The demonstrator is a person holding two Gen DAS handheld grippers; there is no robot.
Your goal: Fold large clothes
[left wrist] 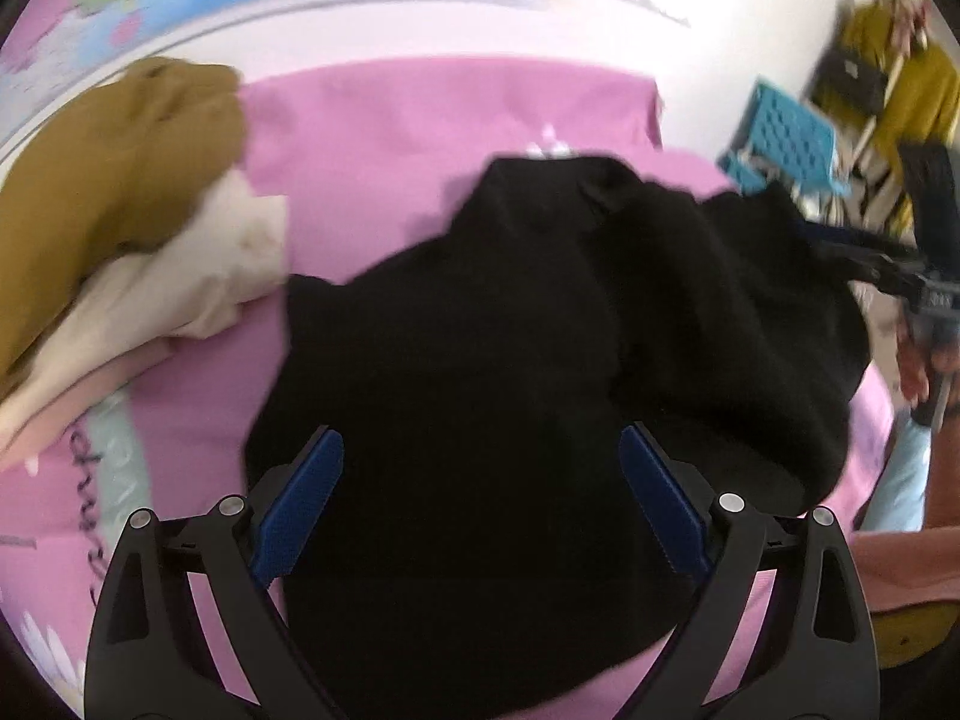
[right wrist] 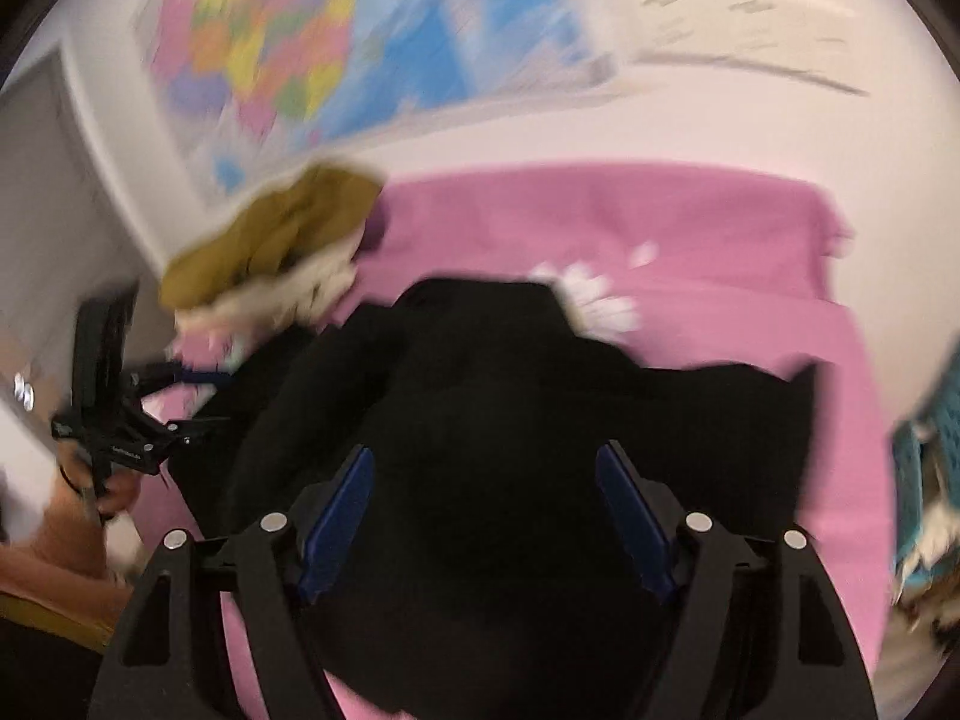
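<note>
The left gripper (left wrist: 480,450) sits closest to its lens, blue pads (left wrist: 298,510) spread wide with nothing between them — the black garment (left wrist: 510,330) lies just beneath and beyond the tips. That garment is a rumpled heap on the pink bedsheet (left wrist: 390,138), roughly in the sheet's middle. To the garment's left a pile of clothes (left wrist: 120,180) is stacked (mustard piece on top, cream under it), touching or nearly touching the black cloth's left edge. Beyond the garment's far right corner stands a turquoise perforated crate (left wrist: 780,138). From the right wrist view, the right gripper (right wrist: 483,480) is likewise splayed apart and empty, hovering over the garment's near side — both views are motion-blurred, so whether either gripper's fingertips touch the fabric is unclear. On the wall behind the garment hangs a colourful map (right wrist: 288,48)
</note>
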